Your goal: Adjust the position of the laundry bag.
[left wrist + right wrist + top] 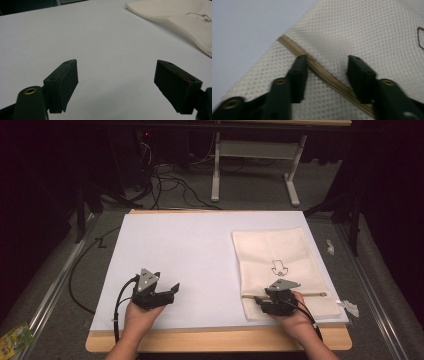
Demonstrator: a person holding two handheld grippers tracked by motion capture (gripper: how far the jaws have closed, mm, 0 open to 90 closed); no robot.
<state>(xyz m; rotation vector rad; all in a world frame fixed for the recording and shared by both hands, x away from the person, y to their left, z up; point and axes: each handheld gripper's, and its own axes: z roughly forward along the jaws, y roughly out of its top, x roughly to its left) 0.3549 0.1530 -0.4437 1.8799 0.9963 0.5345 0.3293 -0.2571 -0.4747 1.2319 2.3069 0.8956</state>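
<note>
A cream mesh bag (280, 255) lies flat on the right part of the white sheet (190, 255), with a small dark drawing (277, 266) on it. A tan zipper strip (310, 294) runs across its near end. My right gripper (262, 300) is low over that strip. In the right gripper view the zipper (292, 46) passes slantwise between the jaws of the right gripper (327, 60), which stand partly apart without pinching it. My left gripper (167, 292) rests over bare sheet at the near left. Its jaws are wide and hold nothing (116, 67), and the bag (180, 17) lies far off to their right.
The sheet lies on a wooden table whose front edge (215, 340) is near the person's forearms. Small white scraps (350, 307) sit by the bag's right corner. On the floor are black cables (165, 180), a white table frame (250, 165) and a green packet (15, 340).
</note>
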